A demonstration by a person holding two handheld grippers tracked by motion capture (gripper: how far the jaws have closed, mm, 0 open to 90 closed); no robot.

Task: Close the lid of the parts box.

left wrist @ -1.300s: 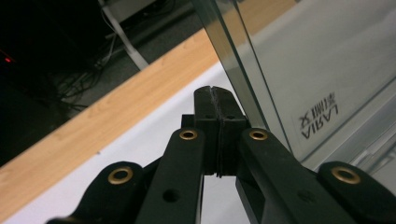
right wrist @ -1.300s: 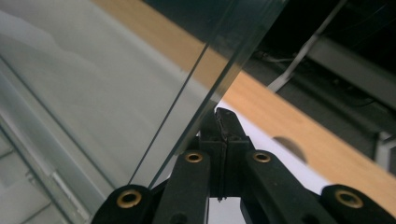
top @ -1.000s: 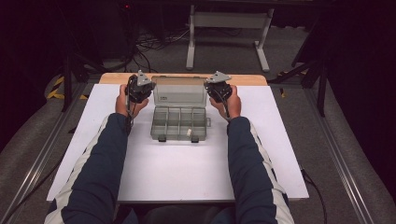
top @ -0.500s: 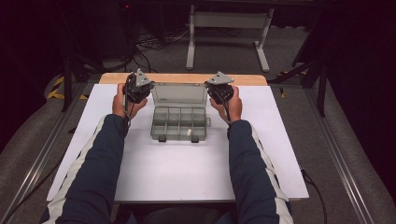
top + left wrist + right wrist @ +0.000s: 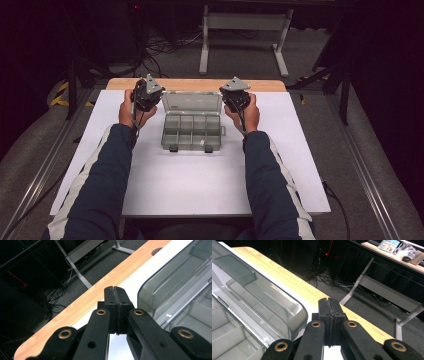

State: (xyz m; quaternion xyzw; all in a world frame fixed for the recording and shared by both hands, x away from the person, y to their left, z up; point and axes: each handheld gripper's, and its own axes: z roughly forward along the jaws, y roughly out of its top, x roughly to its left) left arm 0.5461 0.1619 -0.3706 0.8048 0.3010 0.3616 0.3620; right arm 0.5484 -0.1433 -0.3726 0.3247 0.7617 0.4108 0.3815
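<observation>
While the clear plastic box (image 5: 192,127) sat mid-table with its lid (image 5: 192,102) up, long side running between both hands, the left gripper (image 5: 148,95) and right gripper (image 5: 235,96) flanked that lid, both closed and empty.

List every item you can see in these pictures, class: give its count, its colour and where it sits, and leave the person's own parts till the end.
compartment box: one, clear grey plastic, middle of the white table top, lid open and standing up at the far side
white table top: one, white, under the box
wooden edge: one strip, light wood, along the far side of the table
metal stand: one, pale grey, on the floor beyond the table
cables: a tangle, black, on the floor beyond the table
left tongs: one, black, left of the lid, jaws shut on nothing
right tongs: one, black, right of the lid, jaws shut on nothing
sleeves: two, dark blue with white stripes, coming in from the near edge
</observation>
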